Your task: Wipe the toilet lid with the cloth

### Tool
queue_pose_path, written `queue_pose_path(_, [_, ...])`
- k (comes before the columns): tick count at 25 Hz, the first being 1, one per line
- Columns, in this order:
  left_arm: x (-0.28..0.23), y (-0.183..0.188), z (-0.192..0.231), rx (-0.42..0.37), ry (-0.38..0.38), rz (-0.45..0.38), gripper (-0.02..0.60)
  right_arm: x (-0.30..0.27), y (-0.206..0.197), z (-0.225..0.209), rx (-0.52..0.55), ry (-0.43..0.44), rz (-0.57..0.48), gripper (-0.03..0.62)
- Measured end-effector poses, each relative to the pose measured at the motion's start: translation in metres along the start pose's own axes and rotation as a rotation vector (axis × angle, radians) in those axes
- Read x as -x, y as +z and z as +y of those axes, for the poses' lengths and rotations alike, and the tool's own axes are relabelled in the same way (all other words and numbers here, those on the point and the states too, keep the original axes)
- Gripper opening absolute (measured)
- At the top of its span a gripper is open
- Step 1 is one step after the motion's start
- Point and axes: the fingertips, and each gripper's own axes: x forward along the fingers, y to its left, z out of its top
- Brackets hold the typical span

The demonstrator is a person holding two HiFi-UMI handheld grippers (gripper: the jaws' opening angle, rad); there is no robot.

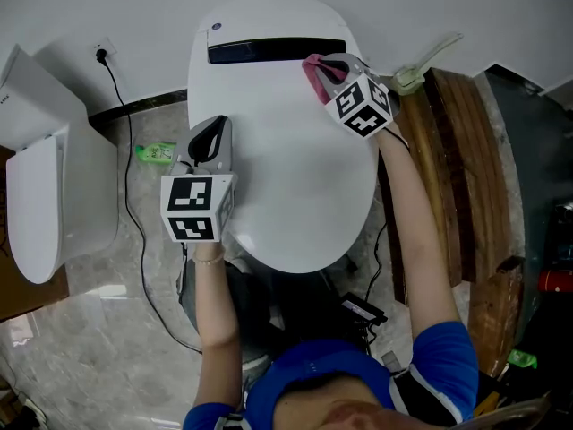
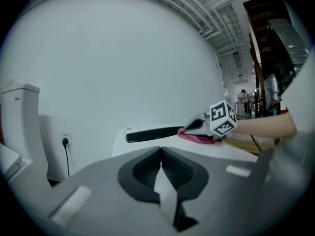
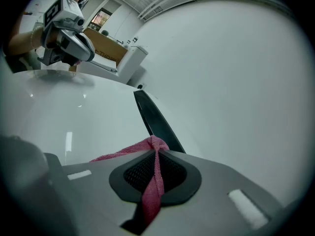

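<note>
one pink cloth (image 1: 314, 73) is the thing to follow. it lies bunched on the far right part of the toilet lid (image 1: 286, 177), just beside the right end of the dark strip (image 1: 276, 50) at the lid's back. a fold of it runs up between the fingers (image 3: 134, 173) of the right gripper (image 1: 328, 66), which pinch it tight. whether the cloth's underside is pressed flat to the white surface cannot be told for sure.

from those fingers nearly all of the lid lies toward the person and to the left. the lid's long axis runs from the dark strip down to the rounded front edge, so my judgement is that the coming stroke should pull back along that axis or sweep leftward across it.

the left gripper (image 1: 213, 131) is over the lid's left edge, about midway along and well apart from the cloth, with its fingers pressed together on nothing. the right hand is plainly the nearer one.
</note>
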Motion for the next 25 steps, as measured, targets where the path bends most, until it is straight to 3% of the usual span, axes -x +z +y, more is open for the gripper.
queue_pose_path(10, [0.001,-0.001,0.000,0.001,-0.006,-0.004,0.002,0.010,-0.034,-0.019,-0.104,-0.024,0.025,0.015])
queue_pose_path(25, [0.003,0.000,-0.003,0.000,-0.015,-0.007,0.002,0.031,-0.049,-0.011,-0.126,-0.079,0.031,0.012])
